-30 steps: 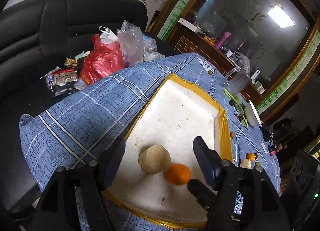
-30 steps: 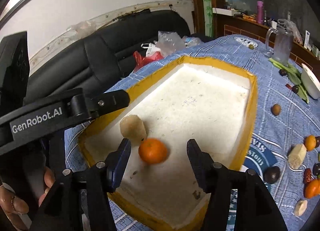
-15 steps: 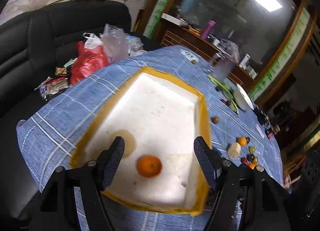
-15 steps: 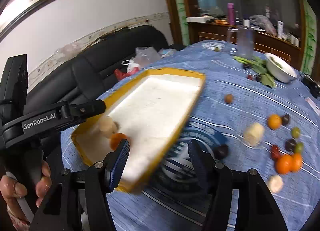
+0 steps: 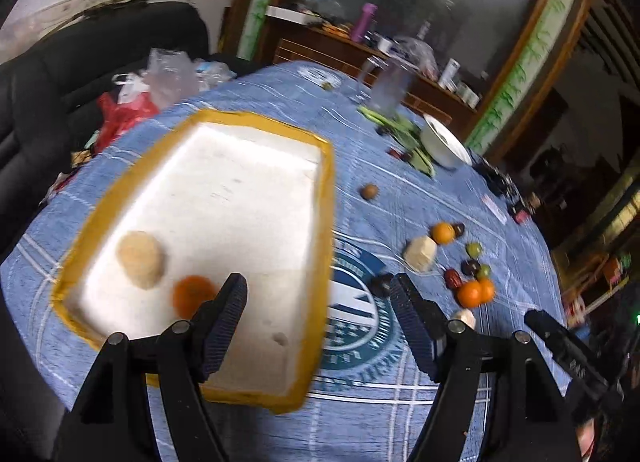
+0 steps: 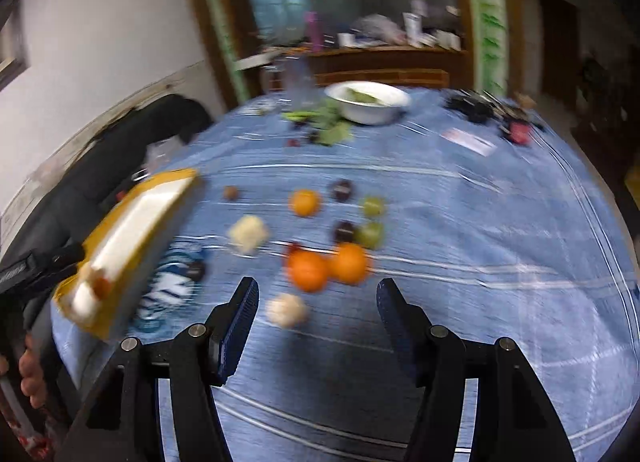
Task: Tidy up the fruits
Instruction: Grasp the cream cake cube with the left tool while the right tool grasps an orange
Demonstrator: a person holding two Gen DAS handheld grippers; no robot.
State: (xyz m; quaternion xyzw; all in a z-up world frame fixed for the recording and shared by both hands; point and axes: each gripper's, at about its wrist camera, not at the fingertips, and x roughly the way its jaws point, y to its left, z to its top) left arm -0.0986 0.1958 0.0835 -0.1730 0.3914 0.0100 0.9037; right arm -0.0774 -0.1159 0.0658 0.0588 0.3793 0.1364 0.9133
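My left claw [image 5: 318, 294] stands open with nothing in it, over the near right edge of the tray [image 5: 326, 197]. My right claw [image 6: 316, 298] is open and empty too, above the blue cloth [image 6: 480, 221].

Just past my right fingers lies a pale lump [image 6: 287, 310], and beyond it two oranges [image 6: 326, 266] touch side by side. Farther out are a pale chunk [image 6: 248, 236], a third orange [image 6: 305, 202], dark fruits [image 6: 345, 230] and two green ones [image 6: 372, 234], loosely grouped. A small brown fruit [image 6: 231, 193] sits apart, nearer the tray.

In the tray, by my left fingers, rest an orange [image 5: 192, 296] and a pale round piece [image 5: 141, 258], close together at the near end. The rest of the tray floor is bare white.

Far across the cloth stand a white bowl [image 6: 368, 101], some green leaves [image 6: 320, 121] and a clear jug [image 5: 386, 85]. A black sofa [image 5: 60, 73] with plastic bags [image 5: 160, 77] lies beyond the tray.
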